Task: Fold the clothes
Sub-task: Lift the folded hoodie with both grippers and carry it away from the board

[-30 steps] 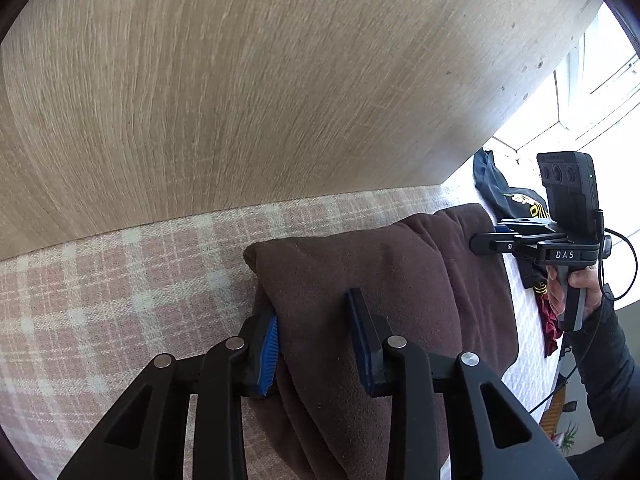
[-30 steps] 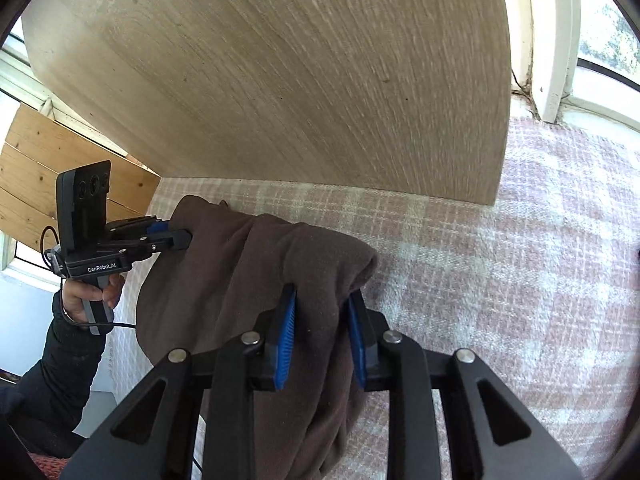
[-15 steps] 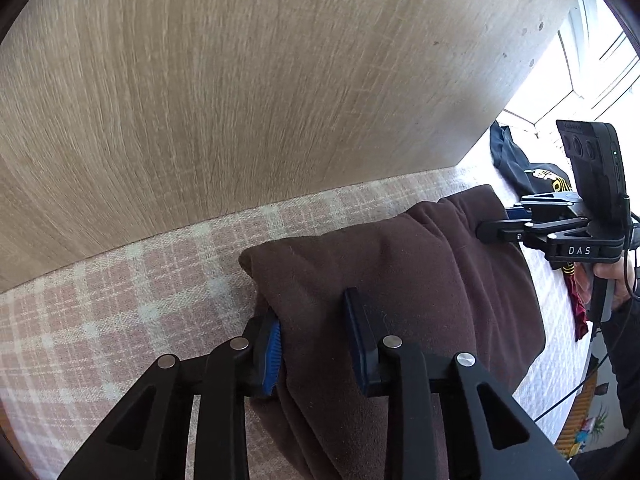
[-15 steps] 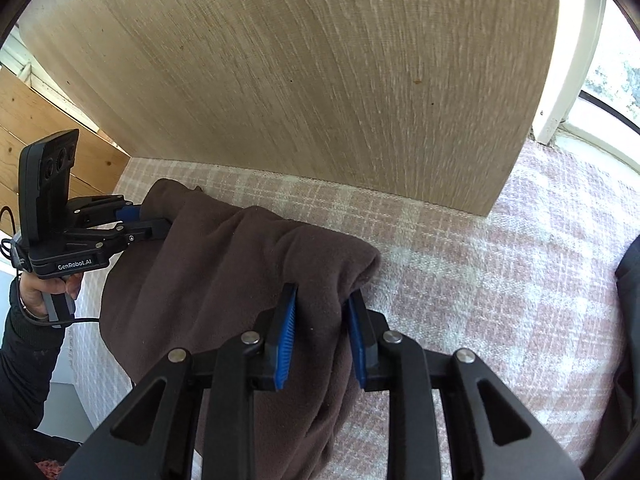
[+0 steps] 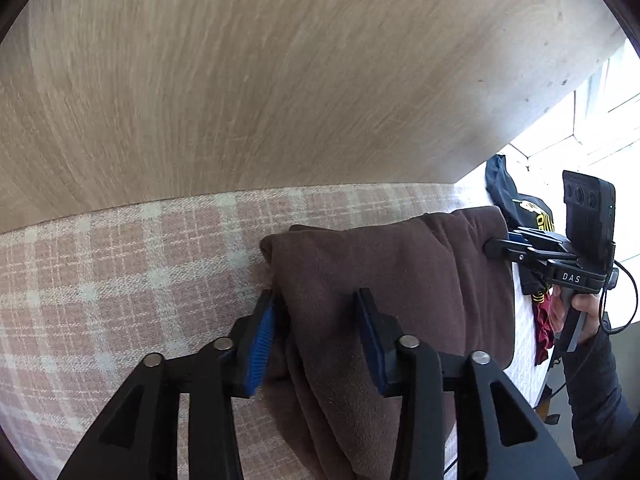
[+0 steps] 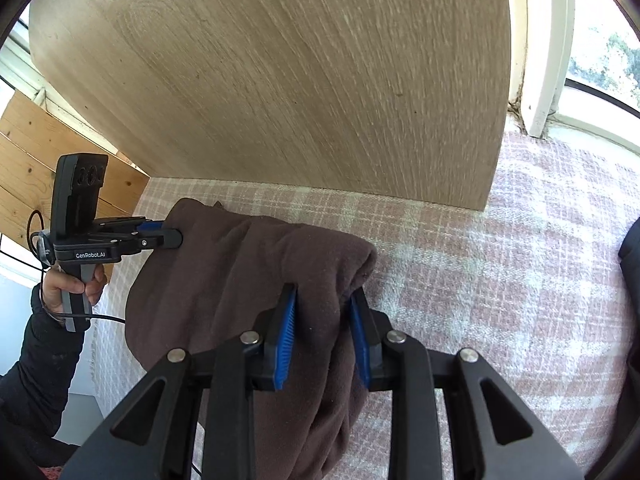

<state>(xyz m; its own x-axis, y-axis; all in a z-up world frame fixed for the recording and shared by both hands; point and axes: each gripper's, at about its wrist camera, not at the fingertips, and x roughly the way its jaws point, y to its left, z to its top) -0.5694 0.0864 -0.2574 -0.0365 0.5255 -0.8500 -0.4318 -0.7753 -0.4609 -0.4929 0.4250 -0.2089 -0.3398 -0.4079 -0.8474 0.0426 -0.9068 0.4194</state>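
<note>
Left gripper (image 5: 316,332) bottom centre of frame: jaws just opened wider, brown garment (image 5: 392,280) between pads, left pad off cloth, so grip likely releasing. Right gripper (image 6: 322,334) bottom centre of its view: jaws narrow, pinching other corner of garment (image 6: 240,280). Garment hangs doubled between both grippers, low over plaid bed cover (image 6: 520,300): corners held level, probably to lay fold flat. Farther, upper right of left view: dark clothes (image 5: 516,200) heaped on bed. Behind: wooden board (image 5: 280,80). No containers visible.
</note>
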